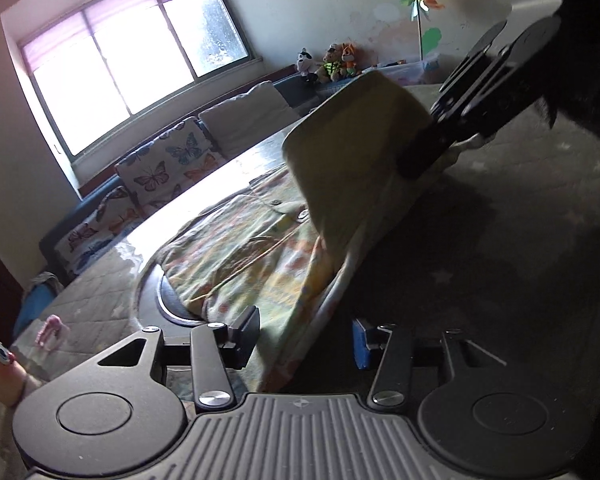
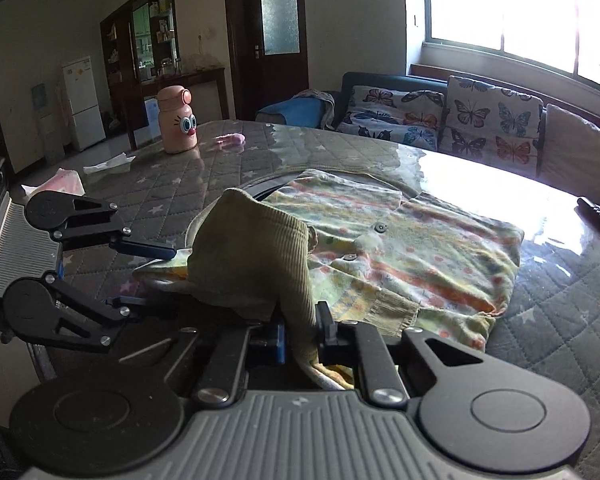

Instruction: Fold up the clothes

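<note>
My right gripper [image 2: 302, 338] is pinching the olive green cuff [image 2: 256, 256] of the little shirt [image 2: 412, 248]. Its two fingers are pressed tight on the ribbed cloth, and the cuff stands up in a bump above them. In my left camera I see the same gripper [image 1: 432, 148] up high, with the green cloth [image 1: 352, 140] hanging from it like a flap.

My left gripper [image 1: 306, 342] is spread wide. Its fingers hold nothing. The edge of the shirt [image 1: 260, 248] lies between and just ahead of them. In my right camera the left gripper [image 2: 156, 276] comes in from the side, with its two fingers apart, one above the other, right by the lifted cuff.

The shirt is soft with yellow, orange and green stripes and dots. It has dark buttons [image 2: 381, 227] down the front. Most of it lies flat on the table [image 2: 220, 176], and only the part I hold is up in the air.

The table has a gray quilted cover with little stars, and sun from the window [image 1: 140, 64] makes it shine. Farther off on the table stands a pink bottle [image 2: 177, 120] with big eyes. Behind the table is a sofa with butterfly cushions [image 2: 492, 120]. Some stuffed toys [image 1: 332, 64] sit by the far wall.
</note>
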`<state>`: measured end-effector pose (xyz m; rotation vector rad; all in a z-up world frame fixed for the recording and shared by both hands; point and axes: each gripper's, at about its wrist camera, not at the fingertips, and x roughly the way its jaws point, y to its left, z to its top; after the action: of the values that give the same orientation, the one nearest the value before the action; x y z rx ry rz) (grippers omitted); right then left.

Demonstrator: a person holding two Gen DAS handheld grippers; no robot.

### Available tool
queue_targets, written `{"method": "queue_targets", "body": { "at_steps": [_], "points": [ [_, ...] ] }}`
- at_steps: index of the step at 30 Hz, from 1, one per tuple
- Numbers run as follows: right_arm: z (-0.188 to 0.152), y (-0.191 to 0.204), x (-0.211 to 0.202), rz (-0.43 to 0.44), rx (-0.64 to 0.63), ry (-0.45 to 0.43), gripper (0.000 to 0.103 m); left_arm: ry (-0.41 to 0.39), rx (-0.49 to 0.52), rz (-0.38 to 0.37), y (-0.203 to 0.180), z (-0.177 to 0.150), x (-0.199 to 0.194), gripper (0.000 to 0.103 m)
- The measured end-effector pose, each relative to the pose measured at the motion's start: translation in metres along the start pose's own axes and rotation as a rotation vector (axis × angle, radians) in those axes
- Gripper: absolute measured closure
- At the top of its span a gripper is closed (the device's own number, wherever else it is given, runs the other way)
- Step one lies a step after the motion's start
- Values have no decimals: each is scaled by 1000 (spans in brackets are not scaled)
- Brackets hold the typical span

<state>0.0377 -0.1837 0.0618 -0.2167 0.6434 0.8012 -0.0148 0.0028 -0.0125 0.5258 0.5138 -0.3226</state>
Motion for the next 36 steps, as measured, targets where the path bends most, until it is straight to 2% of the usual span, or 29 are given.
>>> {"method": "queue_targets", "body": {
  "at_steps": [1,3,4,7,11,19,22,24,30,36],
  "points": [
    [1,0,0,-2,2,-3,91,2,7,10,1,-1,2,77],
    [2,1,-5,-2,2,-9,93,1,7,16,4,-2,2,88],
    [1,2,-10,1,0,-12,93,-4,1,15,6,-2,1,92],
    [-1,7,-27,11,-7,-21,94,-25,-27,3,10,1,-9,95],
    [-3,12,-49,24,-16,-33,95,-54,-33,-28,8,7,-29,96],
    [-5,27,-93,50,-52,-51,95,-66,-53,-169,-4,18,-99,96],
    [-3,36,-110,60,-90,-50,95,-63,-71,-195,-7,22,-111,96],
    [-1,39,-115,60,-107,-49,95,-69,-92,-191,-3,25,-109,96],
    [23,27,-97,40,-108,-48,95,-89,-168,-184,19,40,-87,96],
    [63,-1,-50,19,-111,-12,95,-64,-252,-166,57,51,-37,96]
  ]
}}
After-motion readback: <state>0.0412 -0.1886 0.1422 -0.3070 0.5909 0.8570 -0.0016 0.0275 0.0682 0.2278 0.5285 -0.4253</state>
